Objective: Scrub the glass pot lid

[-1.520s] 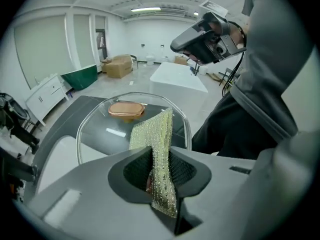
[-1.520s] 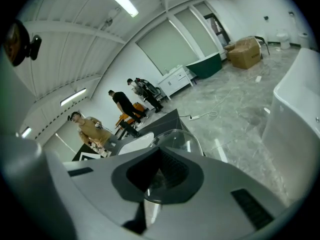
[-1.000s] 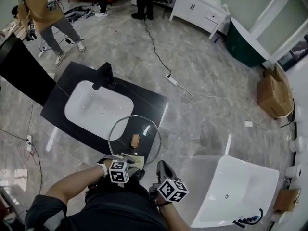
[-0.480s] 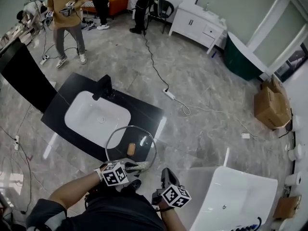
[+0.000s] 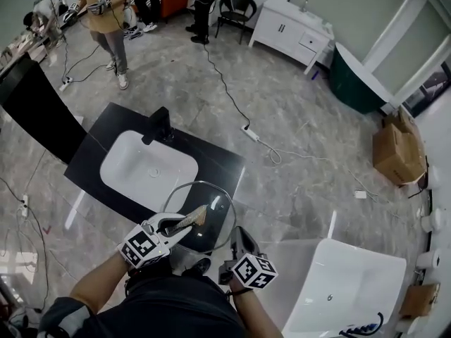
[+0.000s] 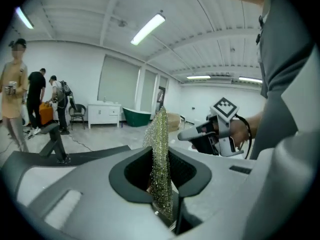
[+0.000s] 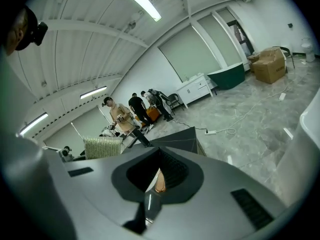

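Glass first: the glass pot lid (image 5: 217,222) is being pinched by its near rim in the right claw (image 5: 237,239), so that claw is clamping down narrow on the glass. In the right gripper view the lid is showing edge-on between the 2 jaws, with its brownish knob (image 7: 159,182) sitting just past the tips.

The left claw (image 5: 173,227) is squeezing a glittery gold-green scrub pad (image 6: 161,144), jaws closed tight on it, and the pad is poking straight out beyond the tips. From the head view the pad is lying over the middle of the lid, just left of the right claw. I honestly can't tell if it's actually pressing on the glass or hovering a hair above it.

The lid is hanging over the near corner of a black table (image 5: 88,153). Out past both claws, that table is carrying a white sink (image 5: 148,171) and a black faucet (image 5: 158,125). Off to the right of the right claw, a white bathtub (image 5: 352,273) is sitting on the grey floor (image 5: 296,111). Way out beyond the claws, a few people (image 5: 109,20) are standing around.
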Available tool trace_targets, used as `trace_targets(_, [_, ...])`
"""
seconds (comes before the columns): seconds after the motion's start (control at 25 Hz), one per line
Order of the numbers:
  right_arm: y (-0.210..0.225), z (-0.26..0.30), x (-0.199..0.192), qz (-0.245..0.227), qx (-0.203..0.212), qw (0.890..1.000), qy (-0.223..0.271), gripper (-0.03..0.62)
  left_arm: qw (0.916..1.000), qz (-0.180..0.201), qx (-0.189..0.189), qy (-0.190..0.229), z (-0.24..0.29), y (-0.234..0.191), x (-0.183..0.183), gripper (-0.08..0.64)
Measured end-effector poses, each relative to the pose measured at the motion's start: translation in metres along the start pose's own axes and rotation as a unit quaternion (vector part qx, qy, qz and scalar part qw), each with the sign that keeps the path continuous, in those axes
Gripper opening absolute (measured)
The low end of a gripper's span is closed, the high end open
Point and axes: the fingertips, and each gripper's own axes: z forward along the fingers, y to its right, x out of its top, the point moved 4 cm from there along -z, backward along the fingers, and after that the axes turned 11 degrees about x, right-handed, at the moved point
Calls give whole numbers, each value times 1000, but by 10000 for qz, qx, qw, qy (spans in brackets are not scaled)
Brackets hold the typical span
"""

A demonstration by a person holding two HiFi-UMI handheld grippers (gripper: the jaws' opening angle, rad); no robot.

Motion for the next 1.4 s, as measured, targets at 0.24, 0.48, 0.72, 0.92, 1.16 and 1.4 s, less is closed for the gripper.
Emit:
trace_targets(0.24, [-43,16,25,-612,148,9977,238,6,9936,-558,727,667,-26,-39,38,72])
trace_targets(0.48, [-74,18,51,-1174,19,9918,505,6,9832,-1082,1092,987,-37,-73,54,72])
trace_targets(0.72, [-104,18,73,-1729,-93,9812,850,6,9815,-1349,819,1086,-30,-80,59,72])
trace_targets(0.92, [-128,21,90,-2124,86,9714,1057,6,9794,-1481,659,1204,-26,-79,72,72])
trace_targets(1.16, [-139,24,90,-2213,287,9683,1123,6,9741,-1523,1006,1333,-36,-84,78,72])
trace_targets(1.4, [-142,25,94,-2498,492,9611,1069,6,9710,-1513,1227,1387,-43,-81,80,72])
